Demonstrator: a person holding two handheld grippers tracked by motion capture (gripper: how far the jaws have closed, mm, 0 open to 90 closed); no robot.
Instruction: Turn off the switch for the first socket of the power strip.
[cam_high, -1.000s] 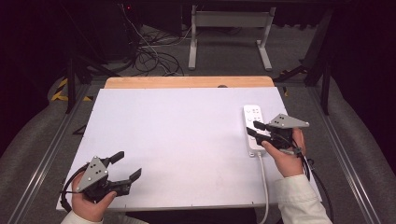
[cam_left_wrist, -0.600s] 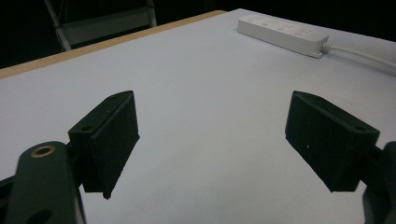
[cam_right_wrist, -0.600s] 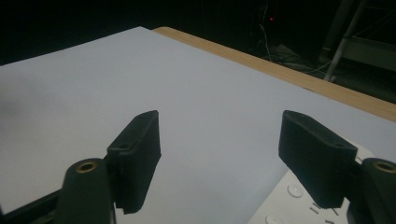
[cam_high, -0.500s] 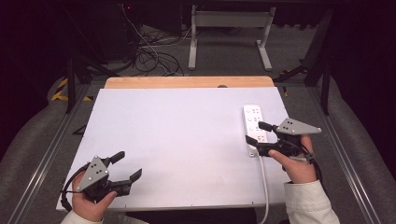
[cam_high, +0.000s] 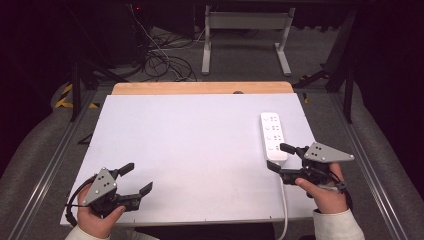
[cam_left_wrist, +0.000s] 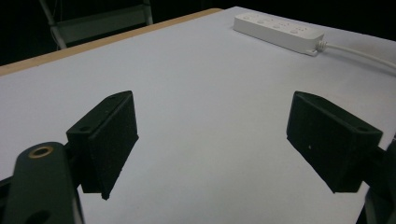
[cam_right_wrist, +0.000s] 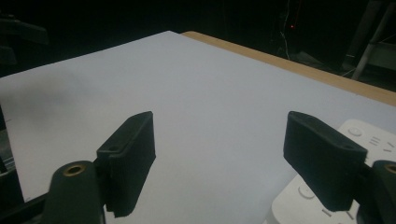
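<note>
The left tool (cam_high: 134, 180) was held by the left hand (cam_high: 95, 217) at the near left corner of the surface (cam_high: 190, 145), and its jaws were kept wide apart with nothing between them. In the left gripper view the two black pads (cam_left_wrist: 109, 140) were seen above the bare white sheet, and no object was touched by them. A black cable (cam_high: 72, 207) was looped beside this tool at the edge of the surface.

The right tool (cam_high: 280, 157) was held by the right hand (cam_high: 325, 192) at the near right side, and a white sleeve (cam_high: 337, 227) was seen at the wrist. Its jaws were also spread apart and nothing was gripped. A grey three-cornered plate (cam_high: 327, 152) was carried on top of it. The jaws were pointed toward the left, and the near end of a white power strip (cam_high: 273, 135) was found just beside them; whether it was touched could not be told. In the right gripper view the strip (cam_right_wrist: 369, 140) was seen under and behind the right-hand pad.

The power strip was laid flat along the right side of the surface, with its white cord (cam_high: 284, 210) led off over the near edge. A wooden border (cam_high: 200, 88) was shown at the far edge of the surface. Behind it, on the dark floor, tangled cables (cam_high: 165, 62) and a white metal frame (cam_high: 245, 35) were seen.
</note>
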